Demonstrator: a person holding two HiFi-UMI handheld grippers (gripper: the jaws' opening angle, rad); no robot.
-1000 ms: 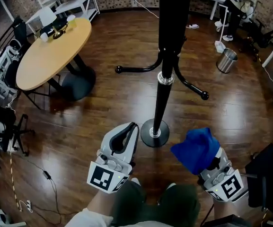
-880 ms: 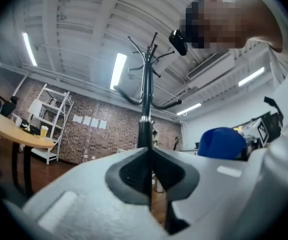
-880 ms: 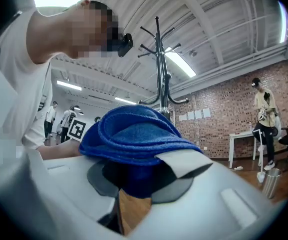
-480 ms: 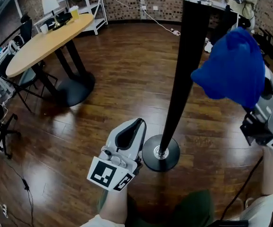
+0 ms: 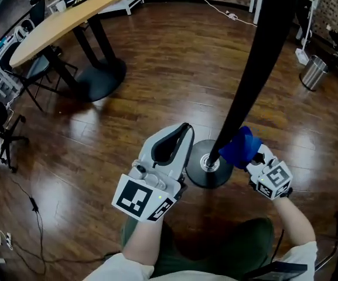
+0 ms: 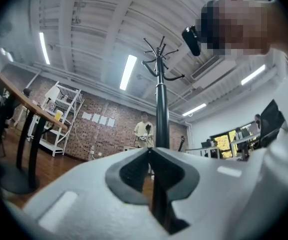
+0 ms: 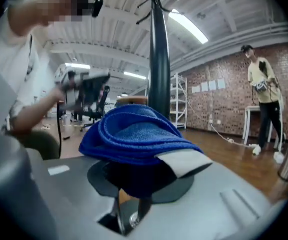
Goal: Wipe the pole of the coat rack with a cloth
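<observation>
The coat rack's black pole (image 5: pixel 256 63) slants down to its round base (image 5: pixel 195 177) on the wooden floor. My right gripper (image 5: pixel 252 157) is shut on a folded blue cloth (image 5: pixel 238 147), which presses against the pole's lowest stretch, just above the base. In the right gripper view the blue cloth (image 7: pixel 134 134) bulges over the jaws and the pole (image 7: pixel 158 59) rises right behind it. My left gripper (image 5: pixel 179 134) is shut with nothing in it, just left of the base. In the left gripper view the pole (image 6: pixel 160 109) stands beyond the left gripper (image 6: pixel 149 151), with hooks (image 6: pixel 158 49) at its top.
A round wooden table (image 5: pixel 51 22) on a dark pedestal stands at the back left, with chairs and cables (image 5: pixel 16 186) along the left. A metal bin (image 5: pixel 313 72) is at the right. A person (image 7: pixel 261 91) stands near a far brick wall.
My right gripper has come down with the blue cloth from high on the pole to just above the base. The left gripper has shifted slightly right.
</observation>
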